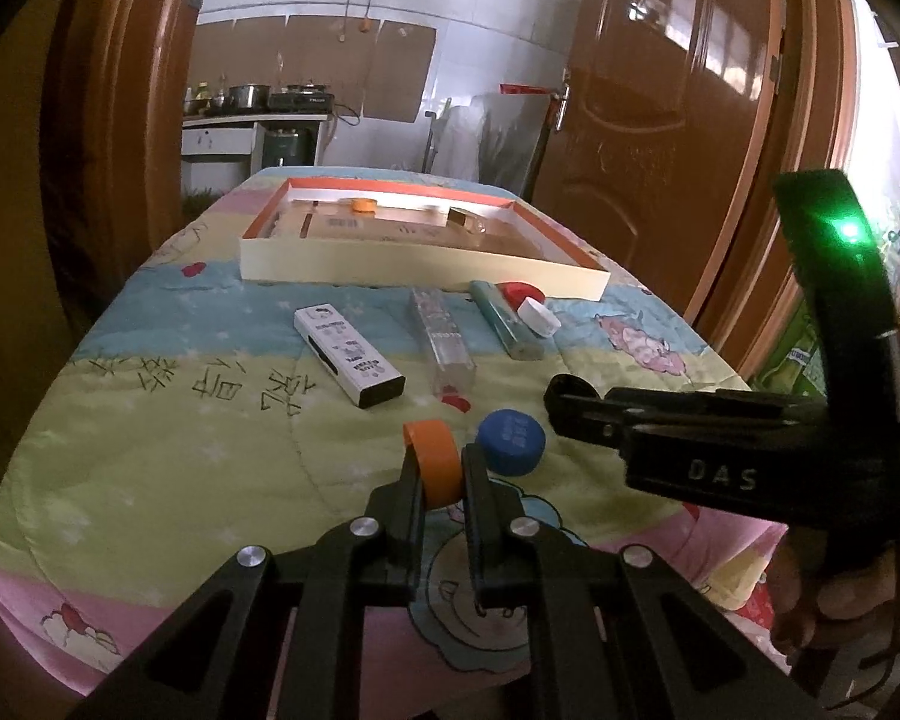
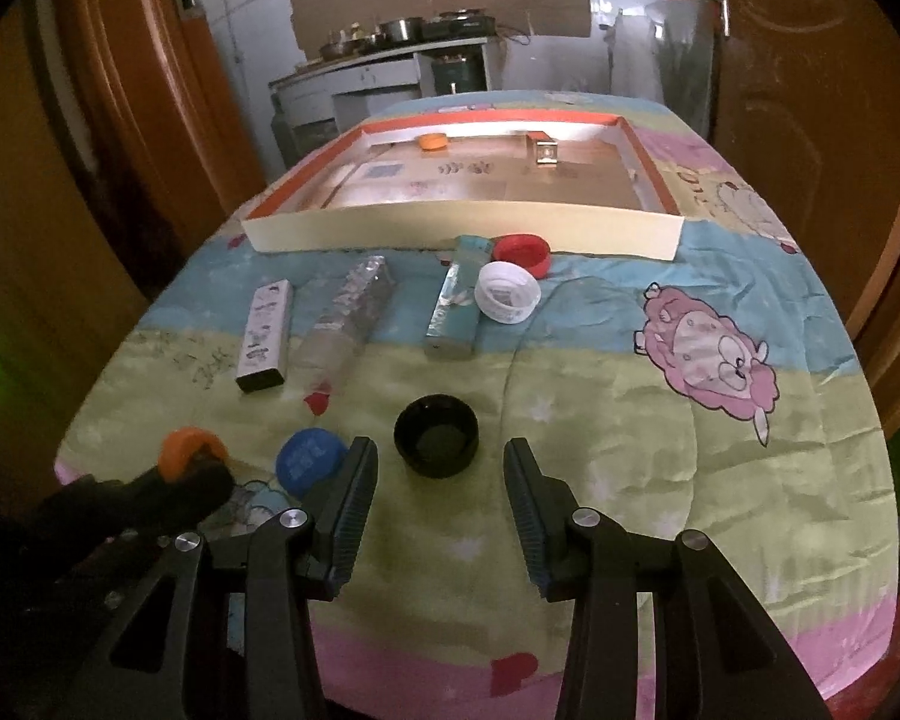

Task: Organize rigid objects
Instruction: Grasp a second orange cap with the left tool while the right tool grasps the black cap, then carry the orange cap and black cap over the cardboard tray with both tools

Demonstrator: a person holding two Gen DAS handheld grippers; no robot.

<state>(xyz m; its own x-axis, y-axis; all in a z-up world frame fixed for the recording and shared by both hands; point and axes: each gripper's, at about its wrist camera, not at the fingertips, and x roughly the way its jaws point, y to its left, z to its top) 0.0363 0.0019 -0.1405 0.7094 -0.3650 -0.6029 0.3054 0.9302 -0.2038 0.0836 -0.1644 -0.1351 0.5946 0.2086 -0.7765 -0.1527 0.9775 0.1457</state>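
Left gripper (image 1: pixel 441 471): jaws drawn together, pinching an orange bottle cap (image 1: pixel 433 461) held on edge between the pads, just over the quilted cloth (image 1: pixel 168 450). Blue cap (image 1: pixel 510 441) lies just right of it on the cloth; white embossed lettering on its top, not legible in either view.

Right gripper (image 2: pixel 441 501): jaws spread, nothing between the pads. Black cap (image 2: pixel 437 435) sits open side up on the cloth just ahead of the gap, apart from both fingers. Seen from the left wrist view, this gripper's body carries the raised letters "DAS" and a lit green lamp.

Further out, a row in front of the tray (image 2: pixel 462 227):
- white slim box (image 1: pixel 349 354) with black print and a dark end; characters too small to read
- clear plastic tube (image 1: pixel 444 341), faint printing, unreadable
- teal box (image 2: pixel 456 300), lying lengthwise
- white cap (image 2: pixel 507 291), open side up, touching the teal box's right side (a printed code seems to show inside it)
- red cap (image 2: pixel 522 253), beyond the white cap, near the tray's front wall

Tray: cream outer wall, orange inner rim. Inside: a second orange cap (image 2: pixel 433 141) near the far wall and a small clear box (image 2: pixel 545 153). Its floor bears printed labels, illegible.

Cloth: cartoon sheep (image 2: pixel 711 360) print, black handwritten-style Chinese characters at the left; I cannot read them with confidence
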